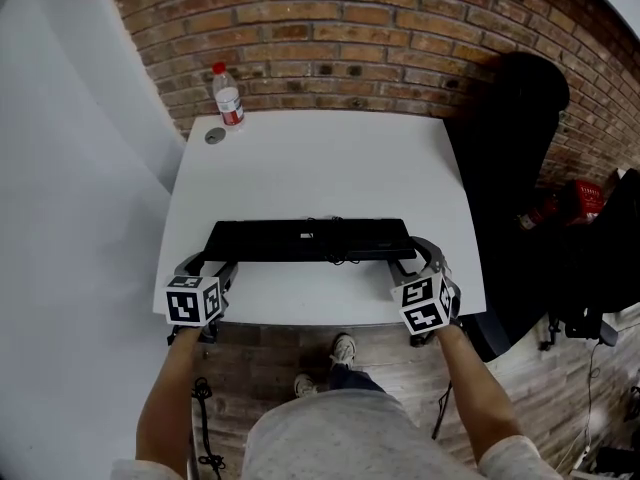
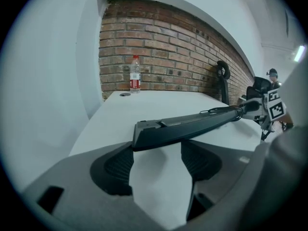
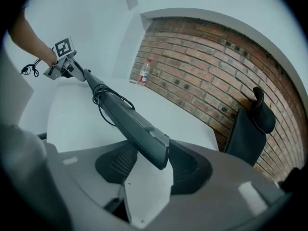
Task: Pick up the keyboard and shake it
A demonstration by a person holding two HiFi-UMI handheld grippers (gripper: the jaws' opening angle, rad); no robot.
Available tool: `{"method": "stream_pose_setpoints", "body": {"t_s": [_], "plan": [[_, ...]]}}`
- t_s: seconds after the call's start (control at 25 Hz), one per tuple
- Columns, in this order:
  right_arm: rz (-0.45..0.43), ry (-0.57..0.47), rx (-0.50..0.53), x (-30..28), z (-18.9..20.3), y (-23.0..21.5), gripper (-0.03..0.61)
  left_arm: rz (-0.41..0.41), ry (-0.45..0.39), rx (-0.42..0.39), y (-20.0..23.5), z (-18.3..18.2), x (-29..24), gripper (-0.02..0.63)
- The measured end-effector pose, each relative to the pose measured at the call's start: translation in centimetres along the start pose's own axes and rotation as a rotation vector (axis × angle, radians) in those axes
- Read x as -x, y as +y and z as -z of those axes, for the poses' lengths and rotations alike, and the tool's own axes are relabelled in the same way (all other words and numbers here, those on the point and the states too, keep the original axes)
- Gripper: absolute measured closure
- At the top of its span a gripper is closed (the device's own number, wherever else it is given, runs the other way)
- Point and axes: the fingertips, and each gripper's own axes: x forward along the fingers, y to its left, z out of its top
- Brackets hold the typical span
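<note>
A black keyboard with its cable bundled against it hangs over the near part of the white table, one gripper at each end. My left gripper is shut on its left end, which sits tilted between the ribbed pads in the left gripper view, keyboard, gripper. My right gripper is shut on the right end, seen edge-on in the right gripper view, keyboard, gripper. The keyboard casts a shadow on the table below it.
A water bottle with a red label stands at the table's far left corner, a small round grey object beside it. A black office chair stands right of the table. A brick wall runs behind.
</note>
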Motion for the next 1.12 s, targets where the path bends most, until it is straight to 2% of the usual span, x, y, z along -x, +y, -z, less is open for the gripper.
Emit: {"method": "stream_pose_setpoints", "body": {"t_s": [0.64,1.12], "plan": [[0.018,0.093,0.226,-0.6,2.6,1.7,0.353,0.009,0.121,-0.090,-0.3,3.9,-0.7,0.314],[0.011,0.172,0.226,0.6,4.2,2.6,0.350,0.025,0.168,-0.102,-0.2,4.2,-0.5,0.310]]}}
